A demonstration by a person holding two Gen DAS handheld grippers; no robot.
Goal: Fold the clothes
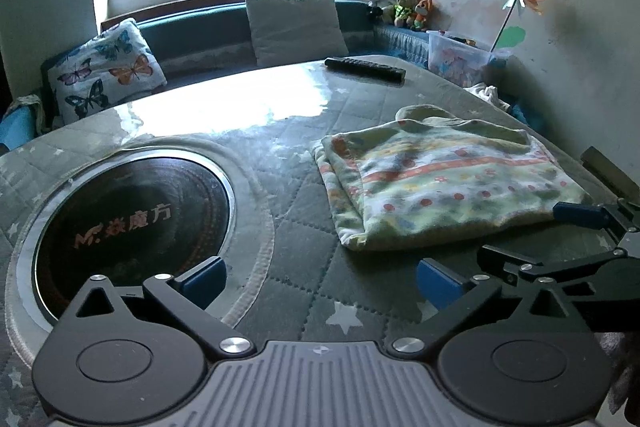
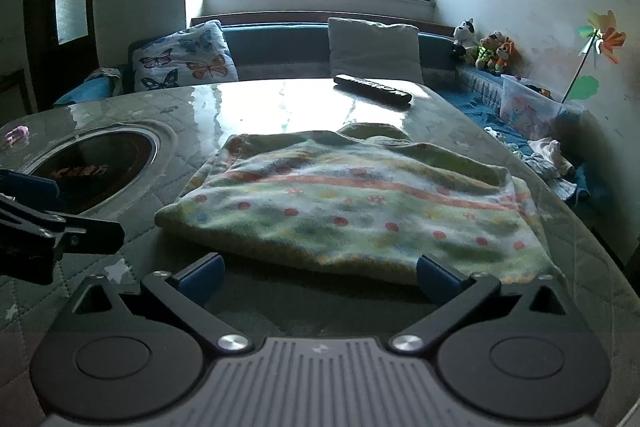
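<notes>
Built-in round cooktop (image 1: 132,223), set in the desk (image 1: 280,131): orange lettering on black glass, "Mr." followed by Chinese characters 淡魔方; first character uncertain. Same lettering blurred, unreadable in right wrist view. Remote control (image 2: 373,89): pale print along top face, too small to read.

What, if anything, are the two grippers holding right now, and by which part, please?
Nothing is held: the left gripper and right gripper both stand open and empty, short of the folded garment.
</notes>
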